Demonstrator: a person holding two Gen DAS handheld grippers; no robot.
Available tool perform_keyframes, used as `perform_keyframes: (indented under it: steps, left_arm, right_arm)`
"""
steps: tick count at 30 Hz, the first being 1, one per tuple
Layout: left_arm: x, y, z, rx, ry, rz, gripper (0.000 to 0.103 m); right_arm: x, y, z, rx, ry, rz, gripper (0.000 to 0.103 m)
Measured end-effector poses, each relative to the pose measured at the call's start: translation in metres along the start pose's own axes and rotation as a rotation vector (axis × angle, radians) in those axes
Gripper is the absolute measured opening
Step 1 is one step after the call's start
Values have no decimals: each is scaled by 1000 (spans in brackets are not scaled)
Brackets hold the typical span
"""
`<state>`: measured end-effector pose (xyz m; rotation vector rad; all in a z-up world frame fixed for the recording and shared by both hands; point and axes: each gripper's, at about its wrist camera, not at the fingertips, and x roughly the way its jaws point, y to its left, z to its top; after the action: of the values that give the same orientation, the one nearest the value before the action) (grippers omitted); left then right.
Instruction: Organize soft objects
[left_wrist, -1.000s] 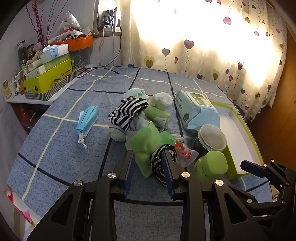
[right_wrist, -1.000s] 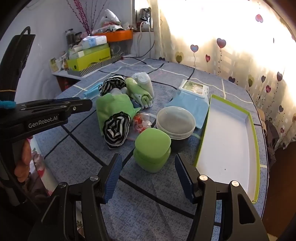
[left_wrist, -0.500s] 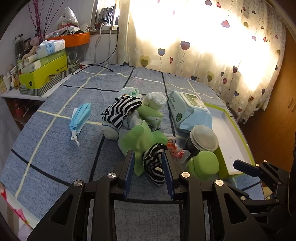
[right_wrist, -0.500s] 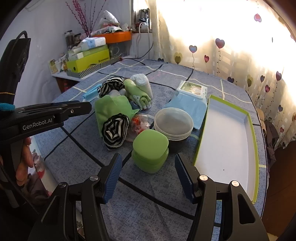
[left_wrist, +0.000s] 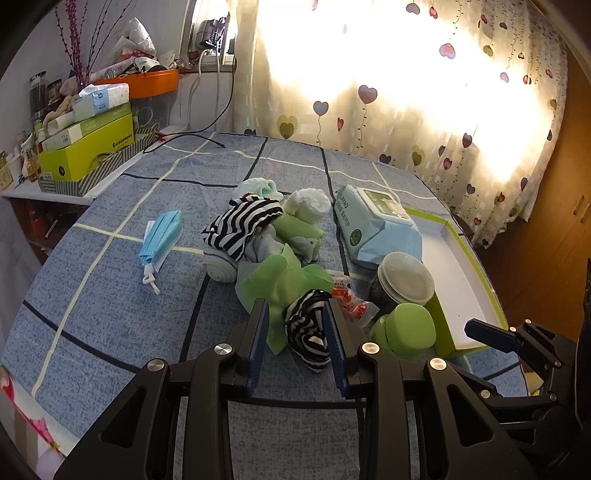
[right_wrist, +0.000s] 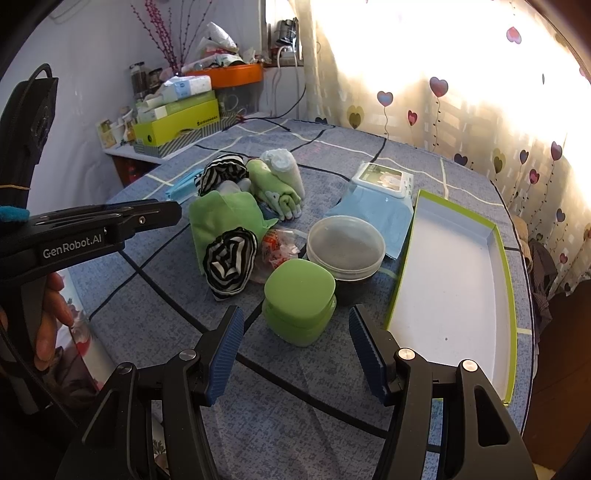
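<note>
A pile of soft things lies mid-table: a rolled black-and-white striped sock (left_wrist: 308, 334) (right_wrist: 229, 260), a green cloth (left_wrist: 279, 282) (right_wrist: 221, 218), a second striped piece (left_wrist: 240, 223), green and white rolled socks (left_wrist: 304, 218) (right_wrist: 279, 181). My left gripper (left_wrist: 297, 343) is open, its fingers on either side of the rolled striped sock with gaps showing. My right gripper (right_wrist: 295, 354) is open and empty, just in front of a green square box (right_wrist: 300, 299). A white tray with a green rim (right_wrist: 504, 295) (left_wrist: 461, 258) lies to the right.
A lidded round tub (right_wrist: 345, 245), a wet-wipes pack (right_wrist: 376, 197) and a snack wrapper (right_wrist: 279, 245) sit beside the pile. A blue face mask (left_wrist: 160, 236) lies left. Boxes and clutter (left_wrist: 85, 144) stand on the far-left shelf. Curtains hang behind.
My left gripper has drawn back and swung slightly, and its jaws have opened a little around the striped sock. The right gripper has hardly moved.
</note>
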<state>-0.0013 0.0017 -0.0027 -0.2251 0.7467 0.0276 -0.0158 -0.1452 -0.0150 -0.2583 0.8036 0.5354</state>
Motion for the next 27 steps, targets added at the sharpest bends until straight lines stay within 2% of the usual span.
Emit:
perform_keyframes:
  steps: [8, 27]
  left_arm:
    - [1, 1, 1, -2, -1, -7, 32]
    - [7, -5, -1, 34, 27, 30, 32]
  right_arm:
    - [-2, -2, 1, 2, -1, 0, 59]
    - [-3, -2, 2, 3, -3, 3, 59]
